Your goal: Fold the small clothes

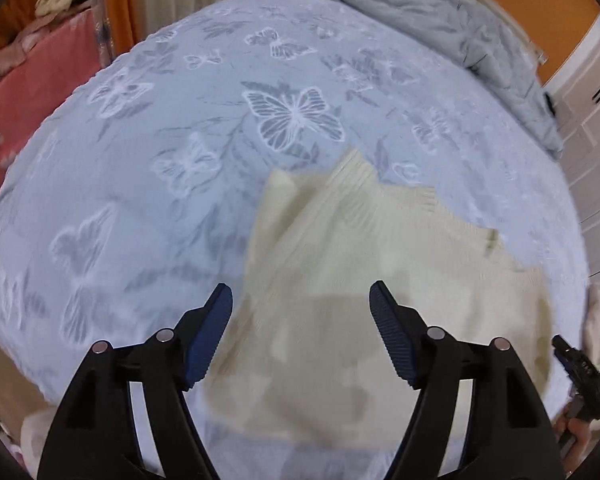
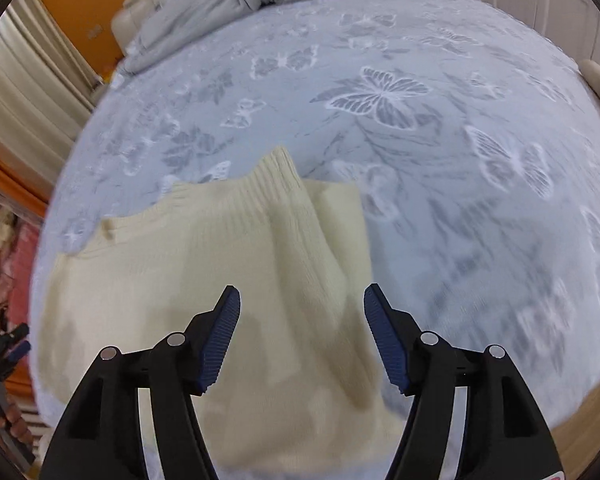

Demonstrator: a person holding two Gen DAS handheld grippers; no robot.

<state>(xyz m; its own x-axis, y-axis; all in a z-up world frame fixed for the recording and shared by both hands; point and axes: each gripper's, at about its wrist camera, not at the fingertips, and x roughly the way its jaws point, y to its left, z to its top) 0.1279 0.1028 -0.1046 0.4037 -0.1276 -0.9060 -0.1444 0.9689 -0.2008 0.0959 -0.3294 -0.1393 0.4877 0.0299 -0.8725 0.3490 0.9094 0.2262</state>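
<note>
Now the cream sweater (image 2: 204, 280) is seen spread on the bed (image 2: 440, 200), near its front edge, with one sleeve (image 2: 300, 232) already laid across the body so that its ribbed cuff (image 2: 278, 168) points toward the far side. At least one sleeve fold is judged done; the rest of the folding is judged still to be made. The left gripper (image 1: 301, 328) is held above the sweater, jaws spread wide, nothing gripped. The right gripper (image 2: 302, 330) is likewise held over the folded sleeve, jaws wide apart and empty. Further out, a crumpled grey duvet (image 1: 440, 20) is seen at the head of the bed, and a pink blanket (image 1: 40, 92) off to one side.
</note>
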